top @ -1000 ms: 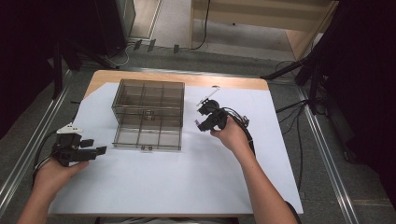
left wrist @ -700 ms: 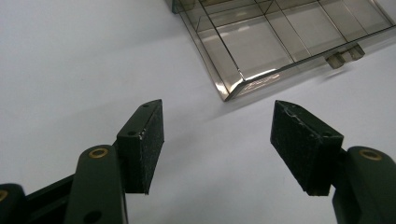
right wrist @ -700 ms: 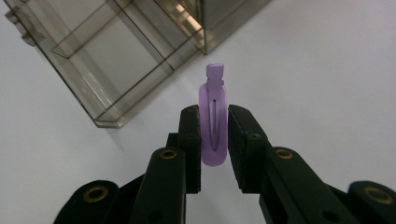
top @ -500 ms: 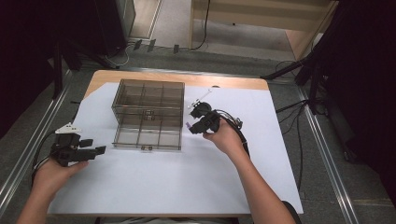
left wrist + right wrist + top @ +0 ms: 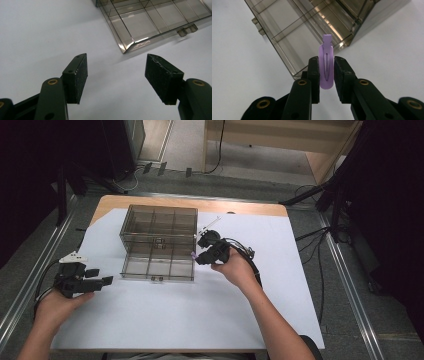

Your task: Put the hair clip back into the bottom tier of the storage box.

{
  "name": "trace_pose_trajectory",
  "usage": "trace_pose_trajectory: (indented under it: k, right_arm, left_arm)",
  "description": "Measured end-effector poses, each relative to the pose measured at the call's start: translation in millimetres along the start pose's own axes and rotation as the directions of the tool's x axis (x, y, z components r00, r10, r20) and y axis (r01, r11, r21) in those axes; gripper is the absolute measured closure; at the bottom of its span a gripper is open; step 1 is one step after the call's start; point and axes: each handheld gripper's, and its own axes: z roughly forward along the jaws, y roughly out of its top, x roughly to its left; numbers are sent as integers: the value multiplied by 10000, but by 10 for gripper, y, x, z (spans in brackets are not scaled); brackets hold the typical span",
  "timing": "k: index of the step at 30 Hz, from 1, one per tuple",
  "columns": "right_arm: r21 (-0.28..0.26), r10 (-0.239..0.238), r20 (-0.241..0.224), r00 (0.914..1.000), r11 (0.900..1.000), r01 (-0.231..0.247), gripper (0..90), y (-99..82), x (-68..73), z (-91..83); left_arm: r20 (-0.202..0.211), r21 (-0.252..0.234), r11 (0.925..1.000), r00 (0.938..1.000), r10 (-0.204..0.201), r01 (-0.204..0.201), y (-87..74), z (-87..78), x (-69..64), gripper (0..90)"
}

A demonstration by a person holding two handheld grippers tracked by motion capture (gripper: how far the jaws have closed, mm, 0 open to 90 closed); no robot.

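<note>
A purple hair clip (image 5: 326, 65) stands upright between the pads of my right gripper (image 5: 326, 72), which is shut on it. In the high view the right gripper (image 5: 198, 256) holds the clip (image 5: 193, 254) at the right edge of the pulled-out bottom drawer (image 5: 157, 266) of a smoky clear drawer box (image 5: 159, 230). The drawer (image 5: 294, 37) has several empty compartments. My left gripper (image 5: 102, 281) rests open at the table's left, pointing toward the drawer. Its pads (image 5: 76, 75) are wide apart with nothing between them, and the drawer's corner (image 5: 130, 45) lies ahead.
White paper (image 5: 200, 320) covers most of the wooden table (image 5: 240, 209). A thin white stick-like item (image 5: 210, 223) lies just right of the box's back corner. A black cable (image 5: 247, 255) trails from the right gripper. Metal rails run along both table sides.
My right gripper has carried the clip leftward, from the open paper to the right edge of the open drawer. The left gripper has stayed put.
</note>
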Motion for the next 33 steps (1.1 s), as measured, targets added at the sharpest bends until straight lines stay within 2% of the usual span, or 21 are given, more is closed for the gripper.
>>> trace_pose_trajectory:
  k: [11,26,33]
  right_arm:
    - [-132,-15,-134,9999,9999,13,770,30,63,12]
    - [25,-440,-236,9988,9990,441,771,93,215,232]
    - [190,-451,-256,9987,9988,456,771,109,243,328]
  left_arm:
    - [-11,-6,10000,10000,-12,12,2,12,-4,357]
    - [109,-43,9999,9999,97,-97,12,34,-40,355]
    - [79,-93,9999,9999,72,-71,12,34,-40,355]
